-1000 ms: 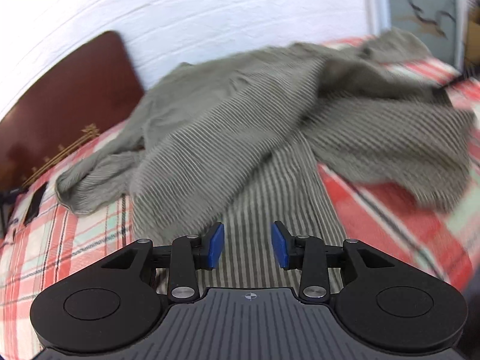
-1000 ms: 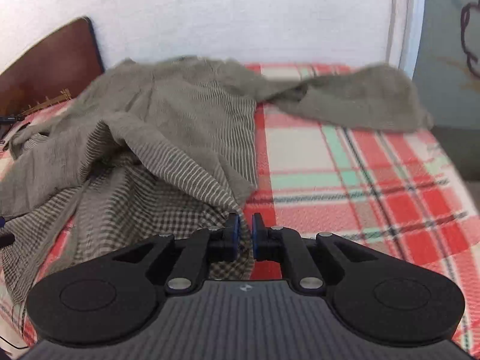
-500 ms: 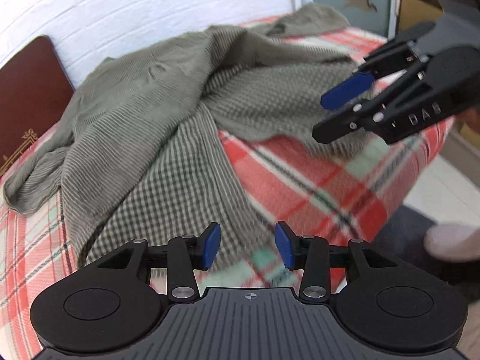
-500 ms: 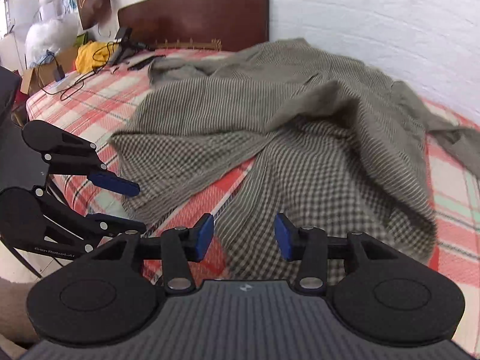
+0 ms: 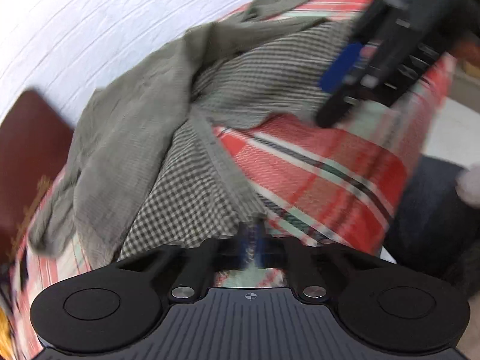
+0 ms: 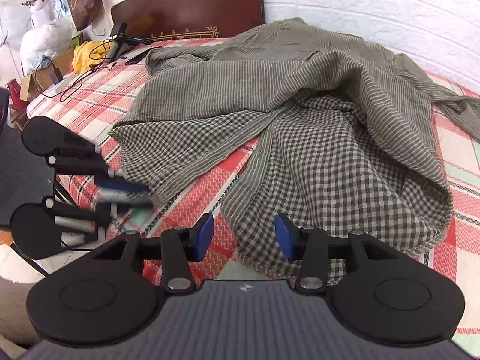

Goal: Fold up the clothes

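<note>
Olive checked shirt (image 6: 300,114) spread rumpled across the plaid-covered bed (image 6: 210,180). Left gripper (image 5: 252,246) blurred, pads nearly together at the shirt's hem, grasp uncertain; right gripper (image 6: 243,237) released above it.

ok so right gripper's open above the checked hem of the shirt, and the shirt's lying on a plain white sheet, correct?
Not quite. The sheet is not plain white: it is a red, white and green plaid, clear in the right wrist view. The rest holds: the right gripper has its jaws wide apart just above the checked hem of the shirt, which is spread on it.
</note>
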### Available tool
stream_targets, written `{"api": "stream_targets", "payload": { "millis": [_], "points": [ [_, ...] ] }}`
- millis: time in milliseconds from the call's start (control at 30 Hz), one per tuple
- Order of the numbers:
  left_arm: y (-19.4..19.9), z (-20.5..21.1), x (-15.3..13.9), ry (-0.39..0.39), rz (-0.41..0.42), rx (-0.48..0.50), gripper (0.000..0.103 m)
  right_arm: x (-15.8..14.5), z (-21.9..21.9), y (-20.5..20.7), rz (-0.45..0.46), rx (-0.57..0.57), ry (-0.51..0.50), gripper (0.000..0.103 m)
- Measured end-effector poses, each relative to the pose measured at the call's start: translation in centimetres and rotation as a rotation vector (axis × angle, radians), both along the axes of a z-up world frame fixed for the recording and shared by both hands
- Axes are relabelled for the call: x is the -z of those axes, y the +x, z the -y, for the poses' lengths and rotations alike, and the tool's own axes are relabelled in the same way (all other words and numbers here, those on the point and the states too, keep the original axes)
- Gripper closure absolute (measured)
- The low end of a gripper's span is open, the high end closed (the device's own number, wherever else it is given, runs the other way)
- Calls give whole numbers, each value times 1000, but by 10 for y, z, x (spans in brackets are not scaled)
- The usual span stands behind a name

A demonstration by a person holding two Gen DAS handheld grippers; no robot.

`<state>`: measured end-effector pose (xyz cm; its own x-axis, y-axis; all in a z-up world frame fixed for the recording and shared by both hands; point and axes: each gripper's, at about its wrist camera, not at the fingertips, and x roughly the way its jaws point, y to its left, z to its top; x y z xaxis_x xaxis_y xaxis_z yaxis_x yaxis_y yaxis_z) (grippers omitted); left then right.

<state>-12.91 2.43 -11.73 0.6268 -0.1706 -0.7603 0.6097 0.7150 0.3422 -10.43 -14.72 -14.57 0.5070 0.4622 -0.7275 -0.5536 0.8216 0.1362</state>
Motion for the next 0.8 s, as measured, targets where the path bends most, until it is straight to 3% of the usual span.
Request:
{"api": "stream_targets", "payload": {
  "millis": [167,267,333,367,400,467,600,800],
  "points": [
    [14,-27,-33,-330,-46,-84,103,-1,-8,-7,31,-32,-49,57],
    [20,-40,-54,-457,-42,-113,103,-3,-15,-15,76,-78,-93,58],
    [23,-47,-65,-517,-36,-127,103,-2,-21,-18,98,-101,-120,72],
    [24,-51,-70,-547,-33,-134,103,0,-22,-15,84,-102,-127,89],
    [24,-53,-73,-564,-32,-139,103,2,-24,-12,64,-100,-132,97],
    [22,-53,-75,-569,-32,-149,103,1,-24,-9,40,-99,-112,98],
    [13,-53,-82,-573,-34,-133,103,-16,-24,-11,-11,-185,26,98],
    [4,-47,-78,-552,-58,-81,103,-5,-46,-9,-101,-288,18,101]
  ]
}}
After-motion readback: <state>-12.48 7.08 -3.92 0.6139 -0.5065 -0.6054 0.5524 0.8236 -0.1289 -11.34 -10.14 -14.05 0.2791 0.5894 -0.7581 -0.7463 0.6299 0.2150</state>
